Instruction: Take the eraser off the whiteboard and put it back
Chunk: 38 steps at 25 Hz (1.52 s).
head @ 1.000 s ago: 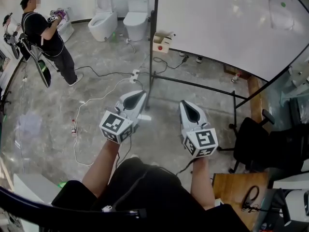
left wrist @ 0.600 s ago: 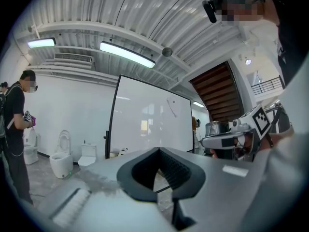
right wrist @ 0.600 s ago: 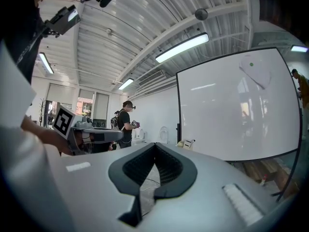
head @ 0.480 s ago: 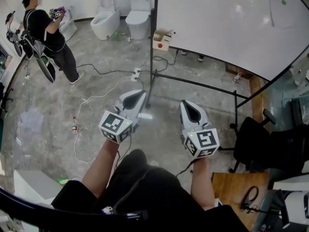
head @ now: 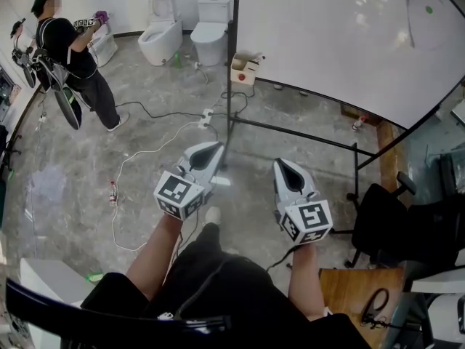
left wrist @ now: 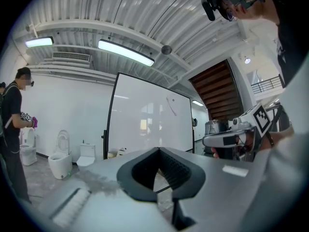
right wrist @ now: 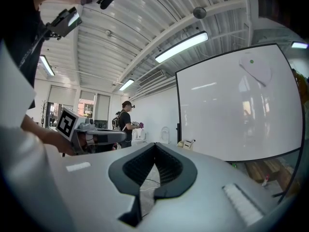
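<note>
Little changed; left gripper (head: pixel 216 147) and right gripper (head: pixel 280 163) stayed pinched shut, empty, level, well short of the whiteboard (head: pixel 327 35); eraser fetch not begun, I judged.

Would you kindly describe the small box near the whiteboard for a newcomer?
Find the large whiteboard and follow its black left post downward. The box sits just right of that post: small, beige, red-dotted, unlike the white toilets to its left.

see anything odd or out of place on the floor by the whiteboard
Two toilets stand on the open floor left of the whiteboard, odd for a workspace, and loose cables snake across the floor beside it.
</note>
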Available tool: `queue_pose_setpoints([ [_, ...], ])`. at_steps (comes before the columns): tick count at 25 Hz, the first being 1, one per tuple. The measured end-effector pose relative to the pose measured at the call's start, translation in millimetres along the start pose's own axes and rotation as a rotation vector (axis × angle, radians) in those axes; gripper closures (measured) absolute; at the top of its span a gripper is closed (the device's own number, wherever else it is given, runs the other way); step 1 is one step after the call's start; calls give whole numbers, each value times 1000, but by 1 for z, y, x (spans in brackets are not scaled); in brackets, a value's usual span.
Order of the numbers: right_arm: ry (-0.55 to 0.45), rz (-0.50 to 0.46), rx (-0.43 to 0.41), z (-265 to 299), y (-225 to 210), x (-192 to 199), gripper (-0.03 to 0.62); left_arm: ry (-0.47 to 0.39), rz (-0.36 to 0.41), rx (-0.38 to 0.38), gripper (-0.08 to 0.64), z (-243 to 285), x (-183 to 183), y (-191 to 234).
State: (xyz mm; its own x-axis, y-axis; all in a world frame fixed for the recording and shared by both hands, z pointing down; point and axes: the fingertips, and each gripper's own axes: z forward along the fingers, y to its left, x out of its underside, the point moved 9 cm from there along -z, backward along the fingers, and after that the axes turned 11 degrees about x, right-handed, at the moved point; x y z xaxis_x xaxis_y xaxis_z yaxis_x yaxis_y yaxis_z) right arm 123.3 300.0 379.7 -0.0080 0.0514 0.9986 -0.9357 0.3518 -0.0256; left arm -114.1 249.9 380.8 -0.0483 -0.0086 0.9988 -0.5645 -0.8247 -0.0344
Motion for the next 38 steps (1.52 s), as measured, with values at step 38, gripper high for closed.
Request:
queue_pose_setpoints([
  [38,28,0,93,216,-9,-25,583,3,-39,126,558,94,-5,218],
])
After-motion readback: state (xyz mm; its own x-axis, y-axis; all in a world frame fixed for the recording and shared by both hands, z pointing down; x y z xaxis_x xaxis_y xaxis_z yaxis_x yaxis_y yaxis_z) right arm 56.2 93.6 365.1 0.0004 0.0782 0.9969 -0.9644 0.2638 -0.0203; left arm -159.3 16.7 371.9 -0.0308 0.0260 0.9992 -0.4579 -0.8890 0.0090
